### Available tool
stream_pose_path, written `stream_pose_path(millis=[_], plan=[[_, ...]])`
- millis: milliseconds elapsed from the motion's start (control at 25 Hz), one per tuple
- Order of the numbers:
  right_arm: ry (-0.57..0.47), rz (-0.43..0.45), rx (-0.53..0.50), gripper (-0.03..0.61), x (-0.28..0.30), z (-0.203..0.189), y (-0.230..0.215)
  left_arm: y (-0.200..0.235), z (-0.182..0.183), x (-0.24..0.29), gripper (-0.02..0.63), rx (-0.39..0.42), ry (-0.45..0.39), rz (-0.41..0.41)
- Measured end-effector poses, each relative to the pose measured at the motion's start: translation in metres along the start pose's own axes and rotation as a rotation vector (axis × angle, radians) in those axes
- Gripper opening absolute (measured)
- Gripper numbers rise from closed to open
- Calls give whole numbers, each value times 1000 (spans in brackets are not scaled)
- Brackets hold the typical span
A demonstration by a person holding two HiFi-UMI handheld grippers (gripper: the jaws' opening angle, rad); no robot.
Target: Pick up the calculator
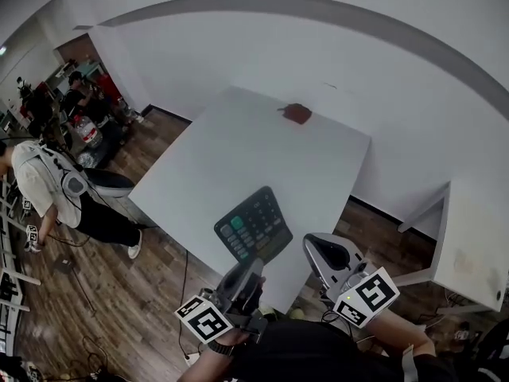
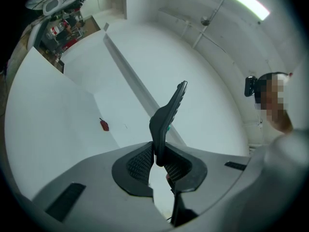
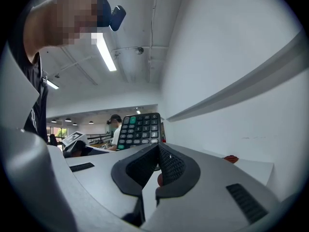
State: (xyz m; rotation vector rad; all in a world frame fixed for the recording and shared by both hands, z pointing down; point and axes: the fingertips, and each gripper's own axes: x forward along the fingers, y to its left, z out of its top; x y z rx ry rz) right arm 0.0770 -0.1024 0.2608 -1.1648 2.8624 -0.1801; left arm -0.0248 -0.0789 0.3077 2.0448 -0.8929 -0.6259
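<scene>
Your left gripper (image 2: 157, 151) pinches the calculator (image 1: 254, 225) by its lower edge, with the pads clamped on the thin body. In the left gripper view it stands edge-on, rising out of the jaws. In the head view it is off the worktop (image 1: 238, 150), above the near corner, with the keys facing you. The grip sits at one end only, so most of the body reaches out past the pads. Judgement: such a narrow hold lets it pivot if you swing fast, so a steady wrist suits. Your right gripper (image 3: 158, 151) is pressed together on nothing and sits just right of the calculator, near it but apart. It is likely idle because one gripper is enough for so light a thing. A small red object (image 1: 297, 113) lies at the far side of the worktop, well apart and no part of the job. Judgement: with the calculator clear of the surface and firmly pinched, the pick-up looks essentially done.
</scene>
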Motion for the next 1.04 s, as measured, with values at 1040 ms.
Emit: stream_pose_path(millis=[1040], plan=[[21,-10,-22,11,7,-6,3,1,5,-3,48,36,-3,-1]])
